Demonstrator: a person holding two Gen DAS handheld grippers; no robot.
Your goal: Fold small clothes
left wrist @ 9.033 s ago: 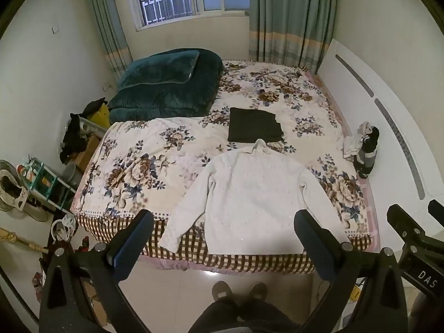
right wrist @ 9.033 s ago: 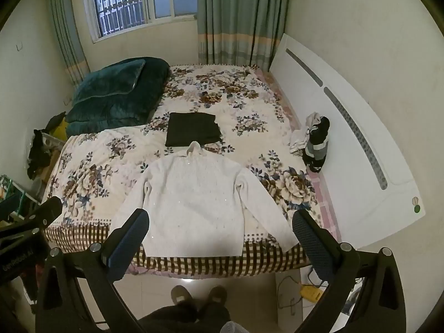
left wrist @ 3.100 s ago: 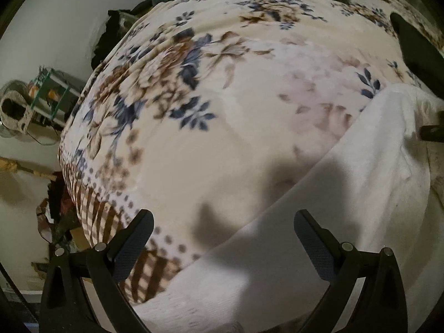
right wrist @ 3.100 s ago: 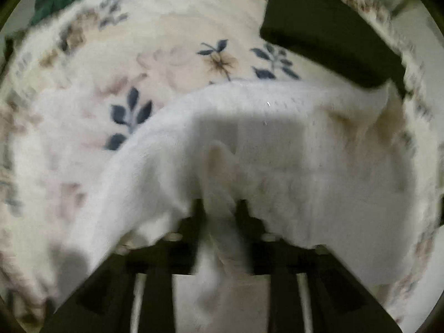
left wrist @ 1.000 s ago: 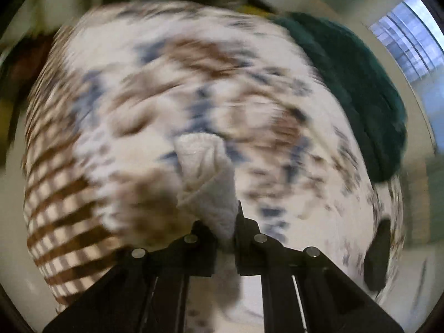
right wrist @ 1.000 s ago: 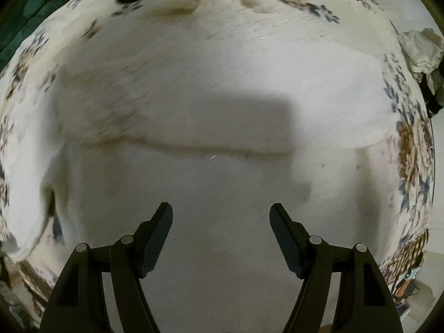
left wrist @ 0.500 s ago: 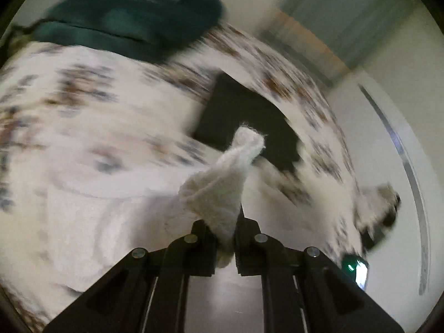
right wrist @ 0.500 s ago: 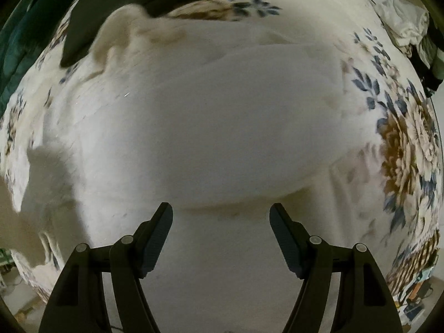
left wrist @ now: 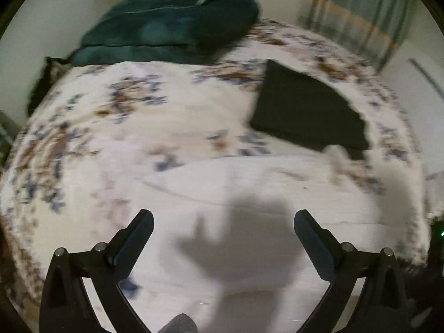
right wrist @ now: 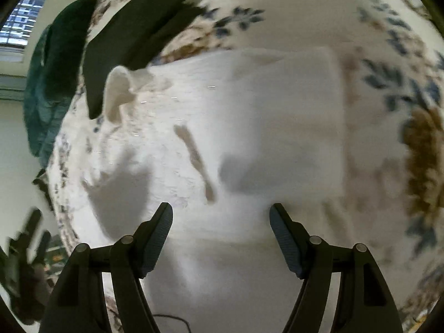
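In the left wrist view, a folded teal quilt [left wrist: 172, 19] is seen at the far left end of the bed, resting on the floral bedspread [left wrist: 91, 127]. To the right of it, a folded black garment [left wrist: 308, 111] lies flat on the bedspread, and striped curtains [left wrist: 358, 8] hang behind the far right corner. No container is shown in either view. The white sweater [left wrist: 249, 194] is spread on the bedspread below the black garment, its collar end reaching up to touch that garment's near edge. The left tongs [left wrist: 223, 223] are held released, fingers well apart, just above the sweater's body, with nothing between them; their shadow falls on the knit directly ahead. In the right wrist view, a barred window [right wrist: 19, 16] is seen at the far left, with the quilt below it and the black garment next to the quilt. The sweater's upright collar [right wrist: 118, 94] is seen against the black garment's edge. Further right, one sleeve [right wrist: 288, 111] is laid folded across the sweater's body, its straight edge running along the right side of the garment. A narrow crease is visible in the fabric between the collar and the folded sleeve. The right tongs [right wrist: 220, 219] are likewise held released and empty, spread over the lower part of the sweater, close to the folded sleeve's end. The bedspread's brown and blue flowers are shown at the far right.
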